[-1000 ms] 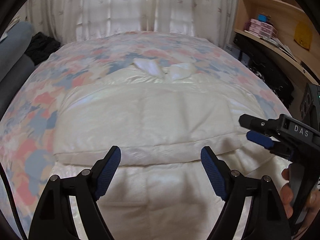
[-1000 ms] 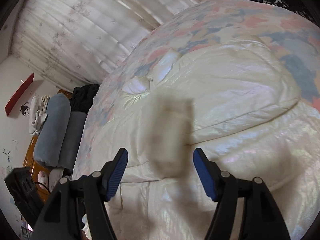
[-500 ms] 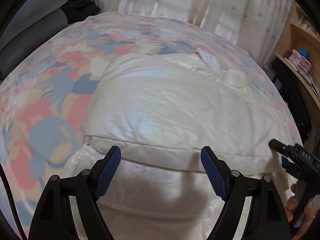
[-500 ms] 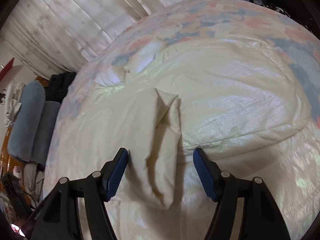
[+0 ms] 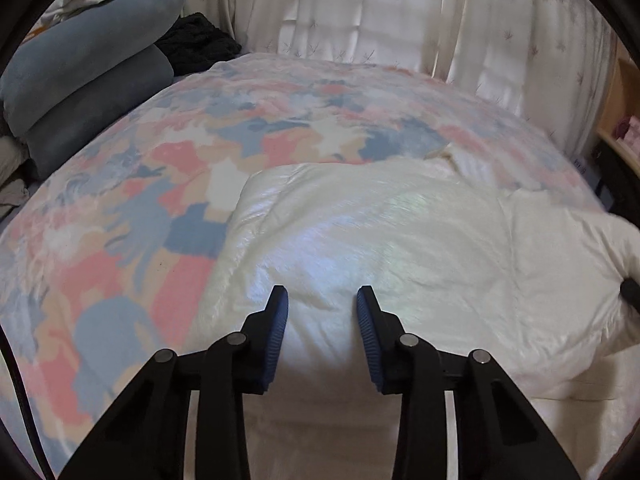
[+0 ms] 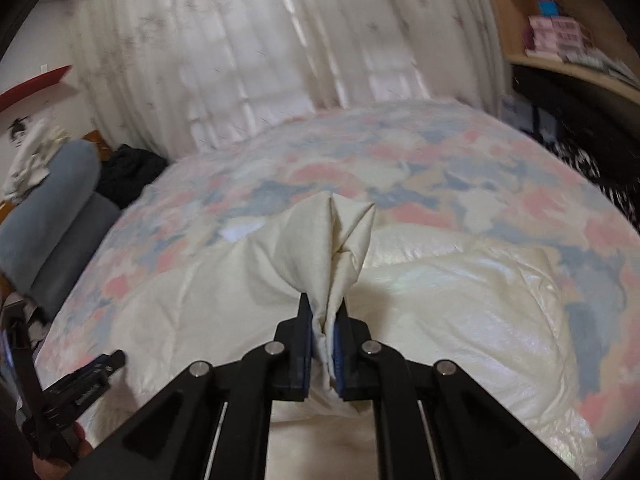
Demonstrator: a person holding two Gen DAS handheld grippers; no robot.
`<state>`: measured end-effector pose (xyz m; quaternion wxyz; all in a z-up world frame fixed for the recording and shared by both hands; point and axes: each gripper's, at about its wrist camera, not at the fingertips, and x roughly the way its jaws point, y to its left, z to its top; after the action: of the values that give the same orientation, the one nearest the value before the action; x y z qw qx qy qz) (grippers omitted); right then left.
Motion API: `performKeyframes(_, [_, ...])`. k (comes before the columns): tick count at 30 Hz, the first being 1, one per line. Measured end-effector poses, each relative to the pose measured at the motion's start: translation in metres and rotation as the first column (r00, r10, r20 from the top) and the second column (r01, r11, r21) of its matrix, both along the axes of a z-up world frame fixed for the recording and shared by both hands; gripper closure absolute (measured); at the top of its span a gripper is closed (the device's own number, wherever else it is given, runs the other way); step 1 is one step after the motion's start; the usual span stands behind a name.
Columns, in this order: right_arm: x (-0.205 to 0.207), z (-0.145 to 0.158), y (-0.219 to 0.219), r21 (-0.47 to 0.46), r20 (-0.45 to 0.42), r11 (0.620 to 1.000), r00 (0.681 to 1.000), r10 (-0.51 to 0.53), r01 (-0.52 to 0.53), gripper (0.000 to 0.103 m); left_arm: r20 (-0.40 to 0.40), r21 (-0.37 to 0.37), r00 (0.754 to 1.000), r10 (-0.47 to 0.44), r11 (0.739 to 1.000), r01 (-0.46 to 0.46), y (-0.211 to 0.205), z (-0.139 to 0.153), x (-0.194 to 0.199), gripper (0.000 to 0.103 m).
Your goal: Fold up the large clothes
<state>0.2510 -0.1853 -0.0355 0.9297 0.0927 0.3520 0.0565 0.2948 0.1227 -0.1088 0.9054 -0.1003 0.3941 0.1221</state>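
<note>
Both claws have just been closing: right claw now clamps a jacket sleeve for folding; left claw probably straddles padding, pads apart.

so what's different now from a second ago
The right gripper has just closed, pinching a fold of the cream puffy quilted jacket that stood loose between its open jaws. The left gripper has been closing over the jacket's left part; no pinch shows. The jacket still lies on the floral pink-and-blue bedspread.
</note>
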Motion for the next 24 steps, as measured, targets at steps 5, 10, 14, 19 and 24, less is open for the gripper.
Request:
performKeyframes(5, [0.028, -0.060, -0.014, -0.036, -0.181, 0.999, 0.983, -0.028, 0.022, 0.072, -0.041, 0.070, 0.999, -0.019, 0.997, 0.022, -0.004, -0.028, 0.019, 0.069])
performKeyframes(10, [0.016, -0.055, -0.033, 0.055, -0.199, 0.995, 0.978, -0.067, 0.079, 0.062, -0.042, 0.032, 0.998, -0.055, 0.998, 0.057, 0.000, -0.013, 0.016, 0.065])
performKeyframes(14, [-0.001, -0.020, -0.028, 0.060, -0.082, 0.995, 0.993, -0.080, 0.085, 0.060, 0.024, -0.018, 0.997, -0.076, 0.997, 0.076, 0.000, 0.015, 0.014, 0.062])
performKeyframes(19, [0.010, 0.001, 0.013, 0.052, -0.007, 0.999, 1.000, 0.017, -0.016, 0.056, 0.055, 0.016, 0.991, -0.121, 0.993, 0.120, -0.020, 0.029, 0.031, 0.061])
performKeyframes(24, [0.045, -0.016, 0.065, -0.003, -0.049, 0.994, 0.993, 0.112, -0.112, 0.056, 0.039, 0.064, 0.989, -0.144, 0.988, 0.142, -0.036, 0.013, 0.063, 0.061])
